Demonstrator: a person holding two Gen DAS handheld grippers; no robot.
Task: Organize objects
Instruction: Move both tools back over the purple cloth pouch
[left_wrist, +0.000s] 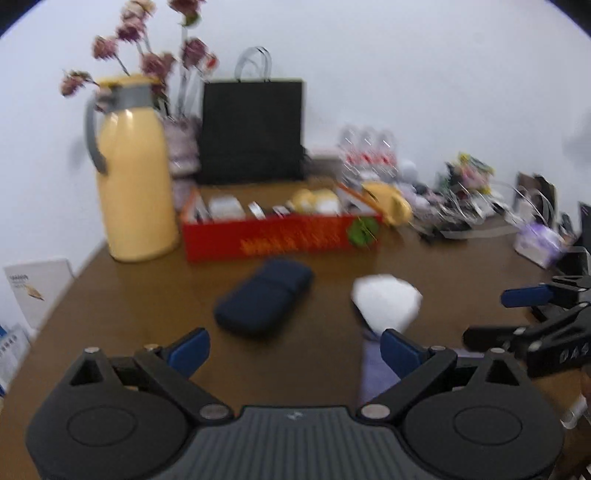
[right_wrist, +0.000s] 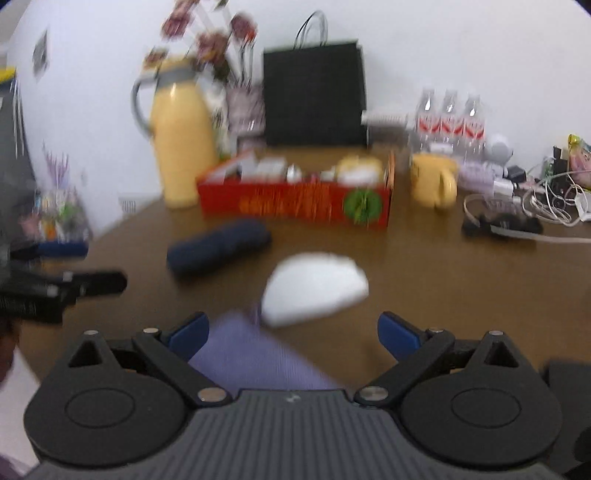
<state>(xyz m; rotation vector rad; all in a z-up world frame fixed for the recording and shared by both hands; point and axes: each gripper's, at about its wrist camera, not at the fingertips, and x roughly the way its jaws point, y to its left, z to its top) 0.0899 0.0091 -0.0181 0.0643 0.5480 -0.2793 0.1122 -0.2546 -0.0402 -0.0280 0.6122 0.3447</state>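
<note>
A navy pouch lies on the brown table, with a white folded cloth to its right. Behind them stands a red box filled with small items. My left gripper is open and empty, hovering just short of the pouch. My right gripper is open too. A purple cloth lies under it beside the left finger, and the pads do not press on it. Each gripper shows at the edge of the other's view, the right gripper and the left gripper.
A yellow thermos jug stands left of the box, with flowers and a black paper bag behind. A yellow mug, water bottles and tangled cables fill the back right. Both views are blurred.
</note>
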